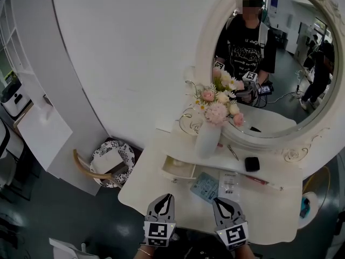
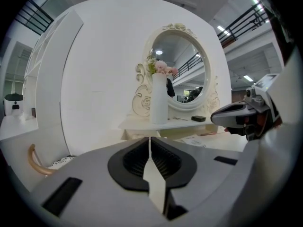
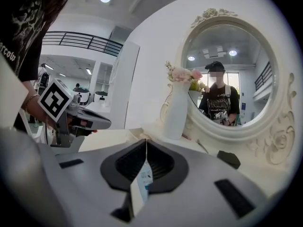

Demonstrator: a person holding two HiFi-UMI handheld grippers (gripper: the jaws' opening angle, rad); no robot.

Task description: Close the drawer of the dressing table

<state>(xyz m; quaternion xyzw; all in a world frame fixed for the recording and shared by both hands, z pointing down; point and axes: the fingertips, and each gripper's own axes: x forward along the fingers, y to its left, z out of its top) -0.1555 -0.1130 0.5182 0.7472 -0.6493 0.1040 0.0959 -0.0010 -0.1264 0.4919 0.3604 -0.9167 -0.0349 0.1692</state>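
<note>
left tongs (image 1: 167, 199) closed, jaws pressed together, nothing between them. right tongs (image 1: 219, 202) closed as well, empty. both sit side by side over the near edge of the white dressing tabletop (image 1: 144, 181), pointing toward the oval white-framed mirror (image 1: 280, 53). small white drawer (image 1: 179, 169) stands pulled out from under the raised shelf, below and left of the tall white vase (image 1: 207, 139) of pink and cream flowers. drawer well apart from both tongs. pale blue leaflet (image 1: 205, 186) lies flat just right of the drawer.
</note>
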